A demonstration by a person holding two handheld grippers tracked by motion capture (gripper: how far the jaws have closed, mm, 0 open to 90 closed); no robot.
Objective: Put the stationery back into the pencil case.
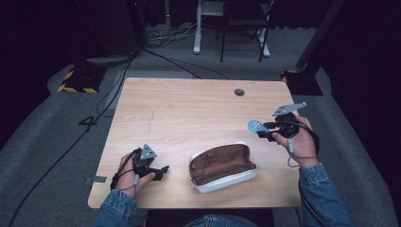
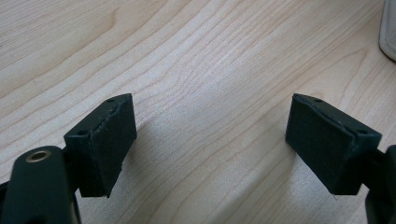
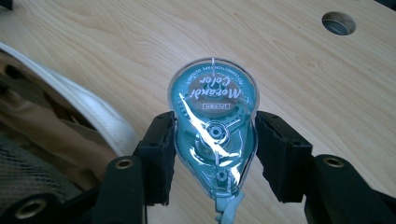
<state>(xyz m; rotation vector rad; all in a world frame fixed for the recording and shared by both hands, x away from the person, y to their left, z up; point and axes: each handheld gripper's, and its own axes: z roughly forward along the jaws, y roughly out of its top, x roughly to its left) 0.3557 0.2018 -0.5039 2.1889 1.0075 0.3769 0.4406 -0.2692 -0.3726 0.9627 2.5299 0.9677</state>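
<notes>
My right gripper (image 3: pixel 212 140) is shut on a clear teal correction tape dispenser (image 3: pixel 212 116), its pads pressing both sides of the rounded body. In the high view that right gripper (image 1: pixel 261 129) holds the correction tape dispenser (image 1: pixel 255 126) above the right part of the wooden table (image 1: pixel 189 109). An open pencil case (image 1: pixel 222 166), white outside with a brown lining, lies near the front edge; its white rim and the brown inside of the pencil case (image 3: pixel 56 135) appear at the left of the right gripper view. My left gripper (image 1: pixel 163 170) rests on the table at the front left, and the left gripper (image 2: pixel 210 140) stands open with nothing between its pads.
A round cable hole (image 1: pixel 239 92) sits near the table's far edge and shows as the cable hole (image 3: pixel 338 23) in the right gripper view. Behind the table stand black stands (image 1: pixel 78 78), floor cables and a chair (image 1: pixel 243 23) on grey carpet.
</notes>
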